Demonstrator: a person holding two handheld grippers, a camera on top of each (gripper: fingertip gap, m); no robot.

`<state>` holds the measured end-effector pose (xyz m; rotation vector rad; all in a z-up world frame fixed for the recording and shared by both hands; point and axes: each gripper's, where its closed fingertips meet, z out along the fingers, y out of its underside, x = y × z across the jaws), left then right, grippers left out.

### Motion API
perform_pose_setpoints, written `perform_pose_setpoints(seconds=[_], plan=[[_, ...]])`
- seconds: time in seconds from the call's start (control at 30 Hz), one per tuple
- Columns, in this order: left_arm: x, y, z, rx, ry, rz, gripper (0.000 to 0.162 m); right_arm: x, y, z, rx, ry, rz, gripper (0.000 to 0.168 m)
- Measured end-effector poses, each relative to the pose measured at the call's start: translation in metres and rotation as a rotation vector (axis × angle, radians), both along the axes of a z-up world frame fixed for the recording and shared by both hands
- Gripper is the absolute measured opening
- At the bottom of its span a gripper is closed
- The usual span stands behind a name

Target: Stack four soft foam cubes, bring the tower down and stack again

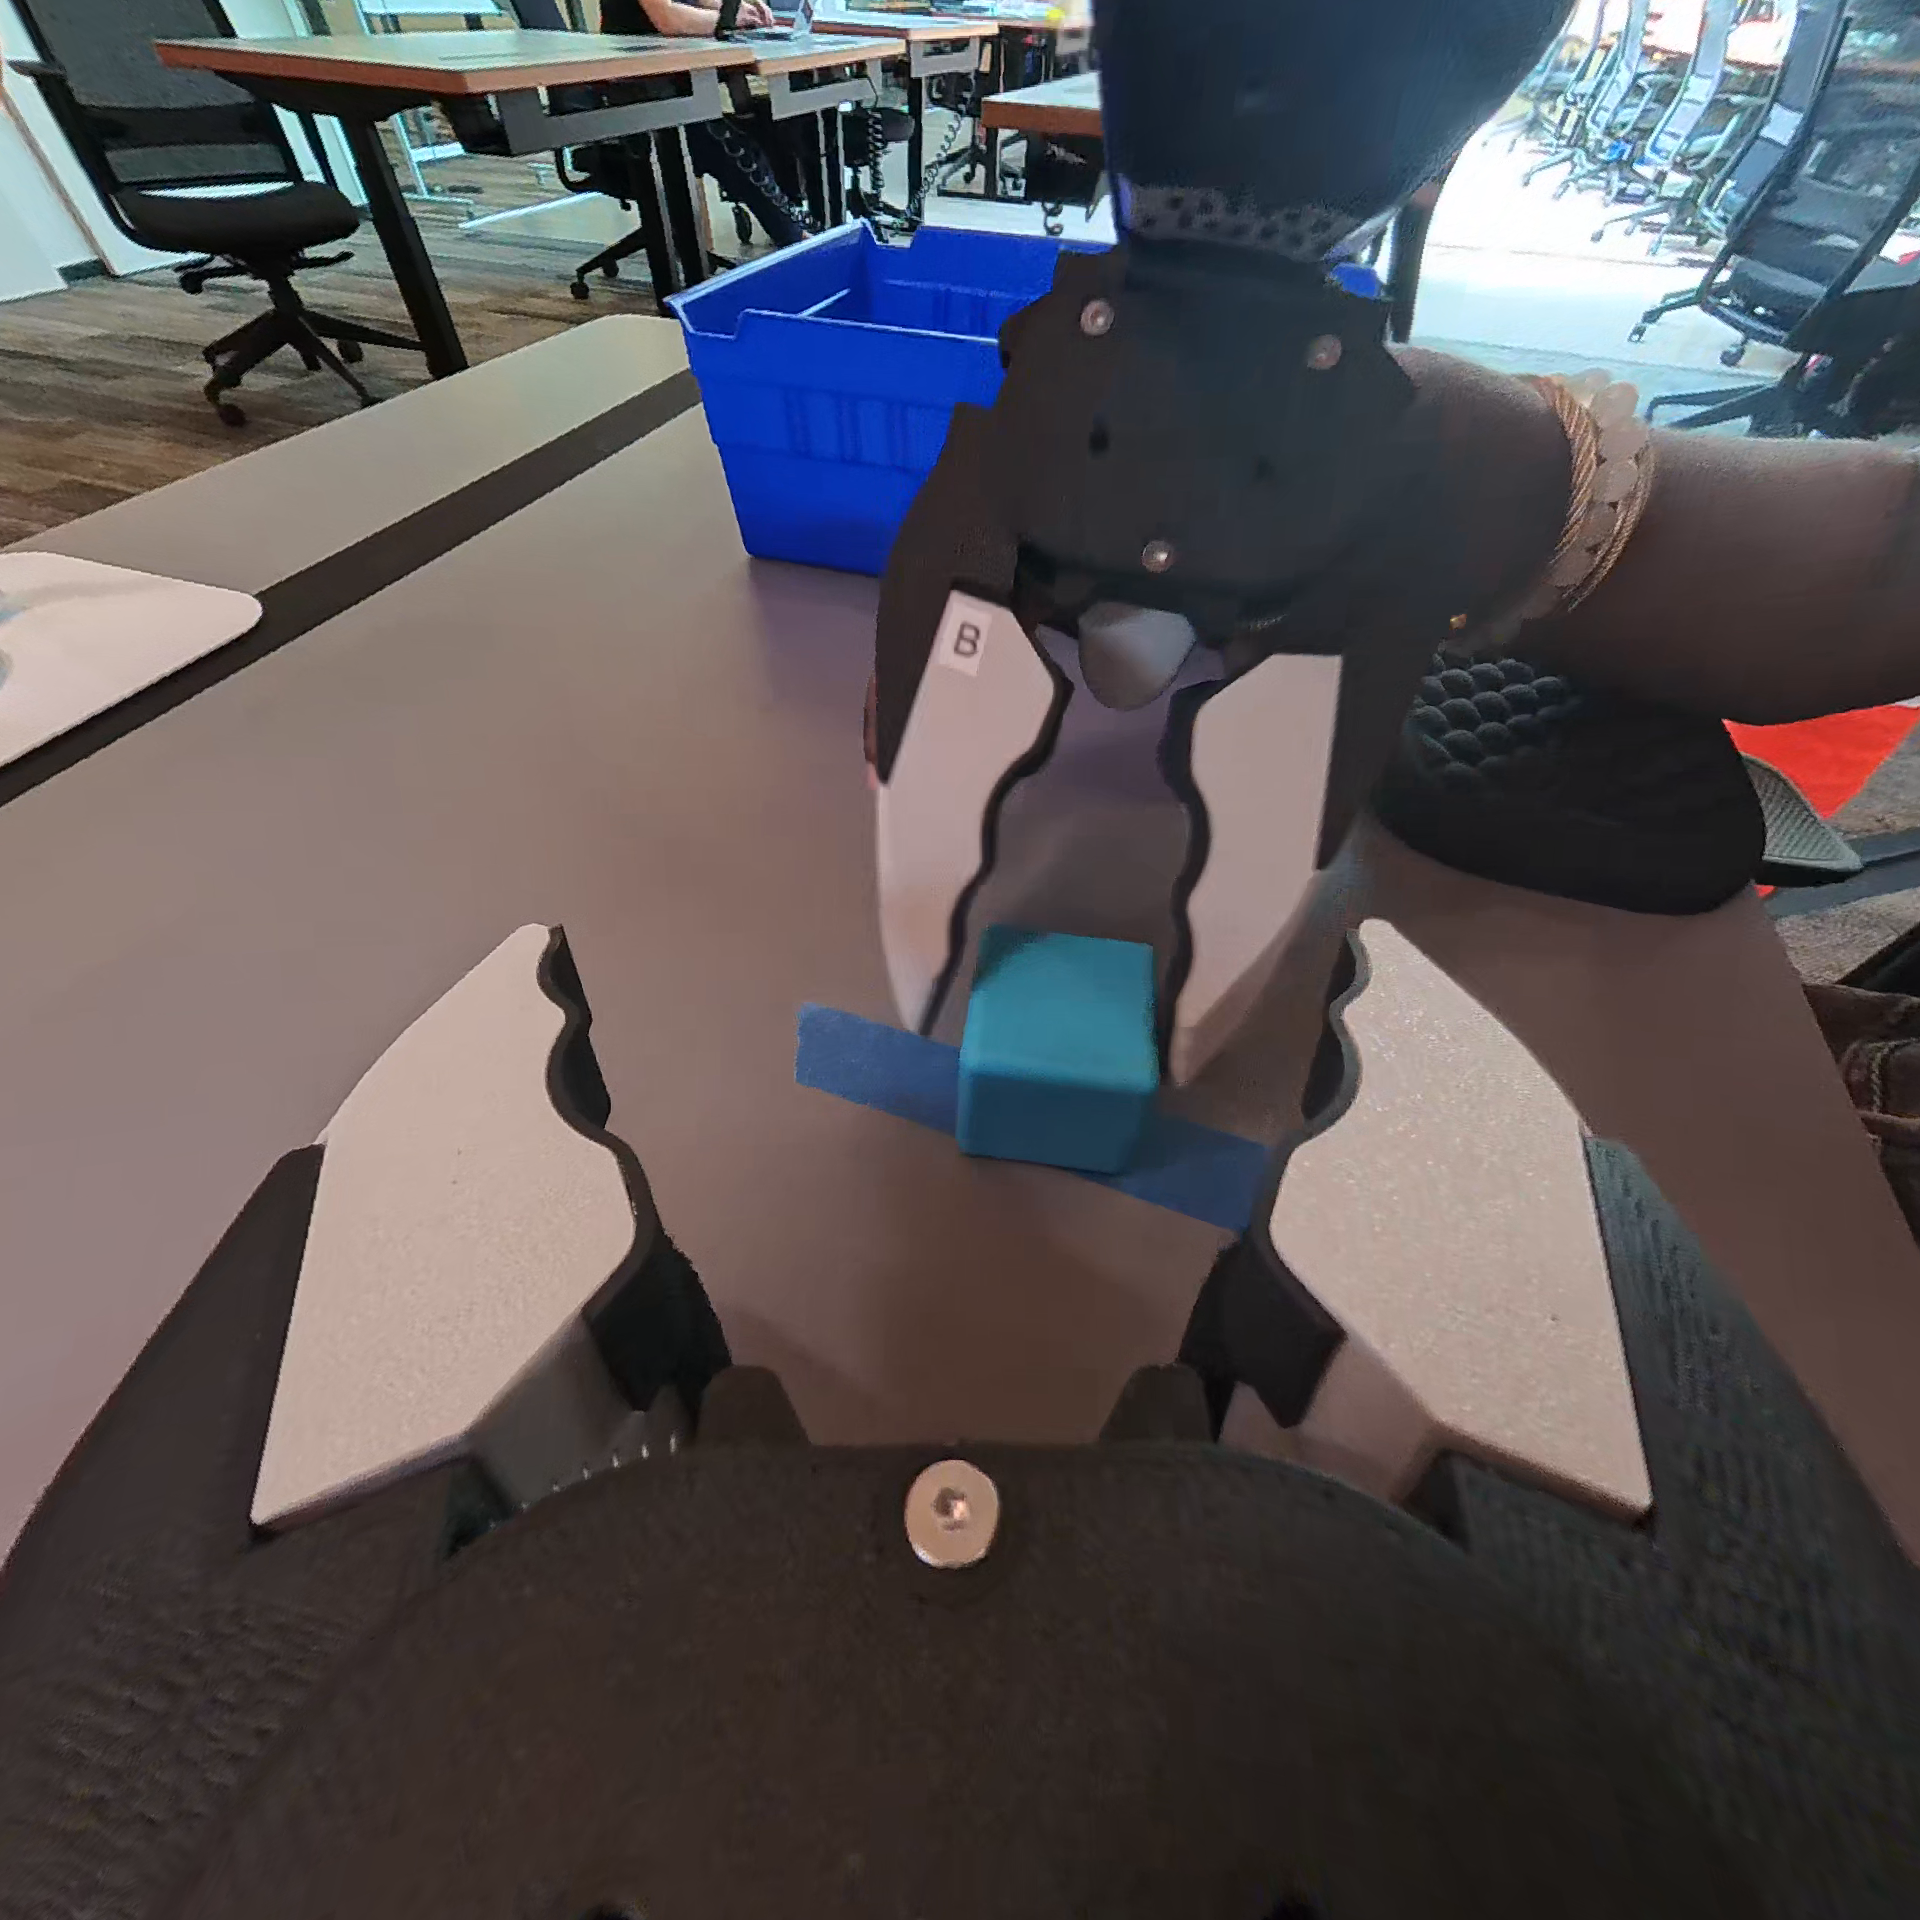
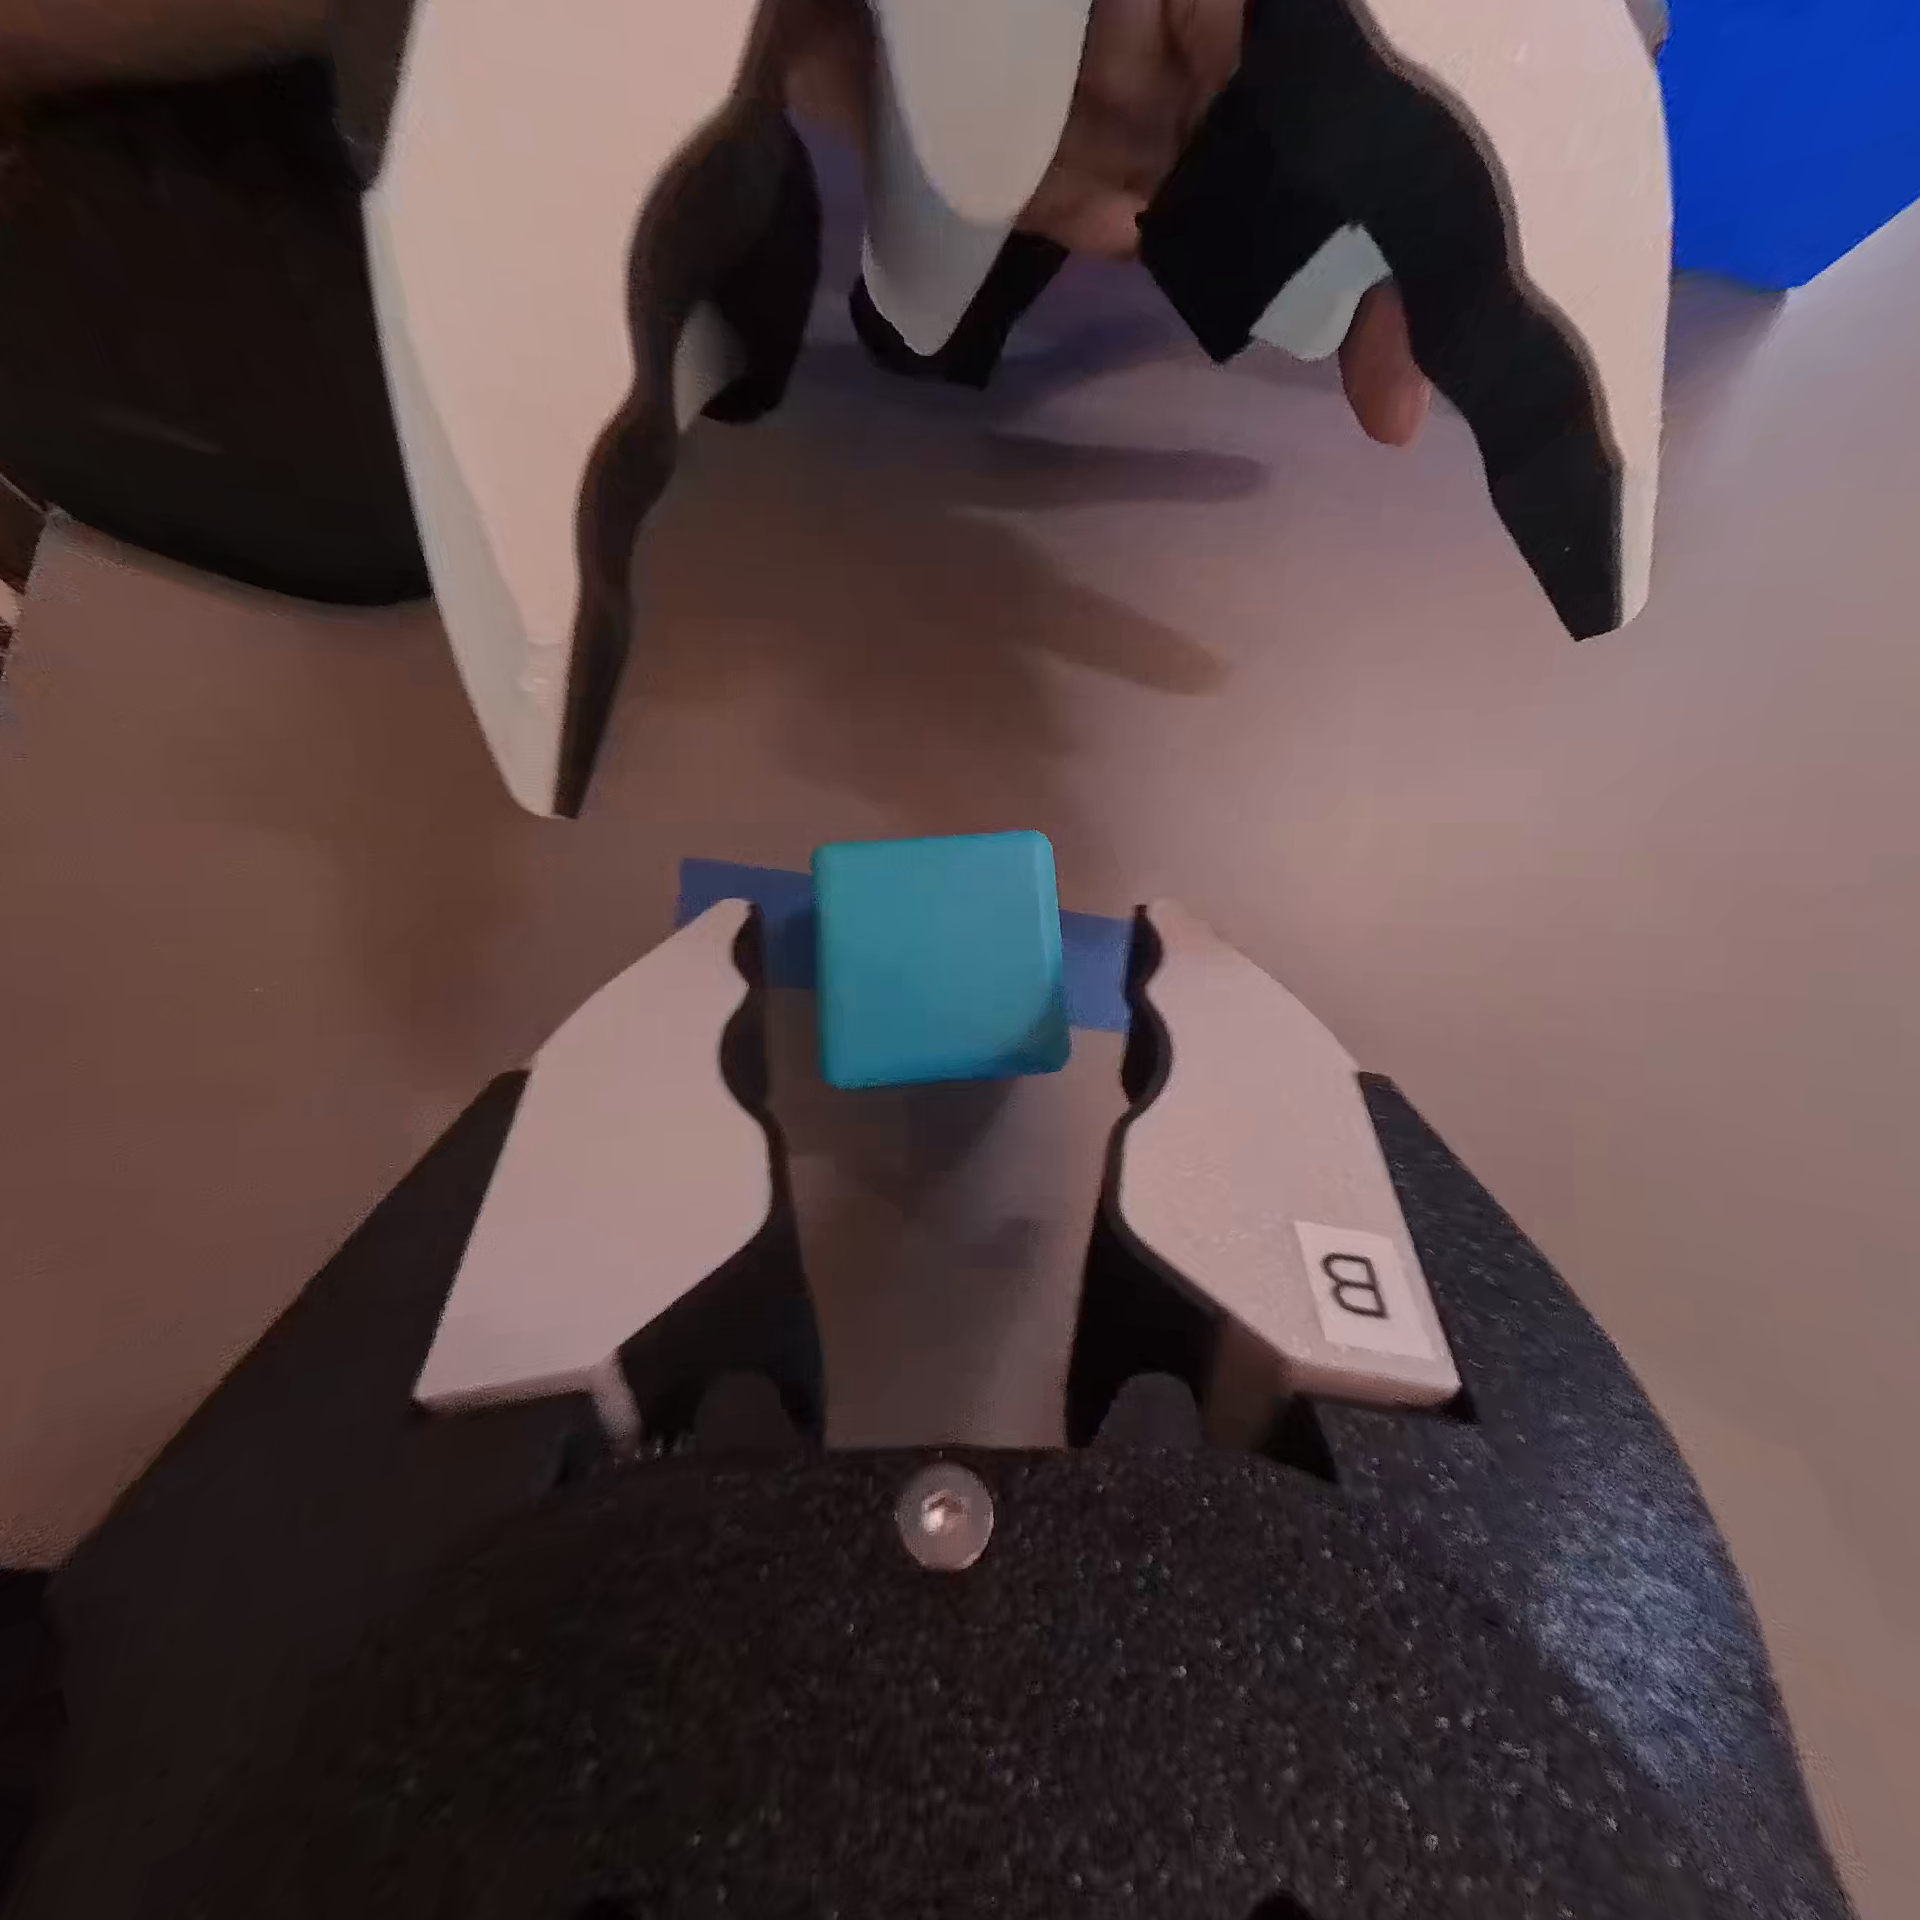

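On blue tape strip (image 1: 862, 1060), mid surface (image 1: 520, 831), sits teal cube (image 1: 1055, 1044). Right tool (image 1: 1044, 1023) straddles it w/ fingers apart, not gripping. Left tool (image 1: 951, 1029) wide open, empty, just short of cube. Blue bin (image 1: 831, 416) farther back, near surface edge.

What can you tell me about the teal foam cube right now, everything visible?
The teal foam cube is one matte block with rounded edges and corners, no marks visible. It sits flat on the grey table, across a strip of blue tape that shows on both sides of it. Nothing is stacked on it. The right gripper is open with a fingertip on either side of the cube, gaps visible, not touching. The left gripper, also open, is apart from it.
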<state>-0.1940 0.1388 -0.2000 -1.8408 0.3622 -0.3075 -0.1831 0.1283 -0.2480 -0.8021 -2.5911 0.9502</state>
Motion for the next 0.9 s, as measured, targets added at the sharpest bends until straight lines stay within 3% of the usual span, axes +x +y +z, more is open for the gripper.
perform_pose_setpoints(seconds=[0.03, 0.17, 0.3, 0.43, 0.53, 0.6, 0.7, 0.8, 0.9], plan=[[0.000, 0.000, -0.001, -0.003, 0.005, -0.001, 0.131, 0.000, 0.001, -0.002, 0.006, -0.005, -0.001, 0.051], [0.000, 0.000, -0.001, -0.002, 0.019, 0.001, 0.131, 0.001, 0.009, 0.007, 0.026, 0.016, -0.044, 0.048], [-0.002, 0.001, -0.002, -0.002, 0.036, 0.011, 0.131, 0.004, 0.039, 0.067, -0.004, 0.166, -0.221, 0.047], [-0.004, 0.003, -0.009, -0.031, 0.064, 0.028, 0.131, 0.041, 0.112, 0.139, -0.019, 0.375, -0.602, 0.047], [-0.001, 0.004, -0.011, -0.039, 0.083, 0.023, 0.131, 0.101, 0.195, 0.160, -0.019, 0.470, -1.015, 0.047], [0.003, 0.004, -0.012, -0.043, 0.104, 0.006, 0.131, 0.149, 0.242, 0.147, -0.048, 0.430, -1.260, 0.047], [0.008, 0.005, -0.013, -0.044, 0.133, -0.010, 0.130, 0.202, 0.285, 0.105, -0.086, 0.332, -1.492, 0.047], [0.009, 0.006, -0.016, -0.050, 0.146, -0.011, 0.130, 0.237, 0.306, 0.057, -0.049, 0.201, -1.629, 0.048], [0.007, 0.008, -0.016, -0.046, 0.163, -0.002, 0.130, 0.248, 0.311, 0.027, -0.008, 0.117, -1.669, 0.048]])
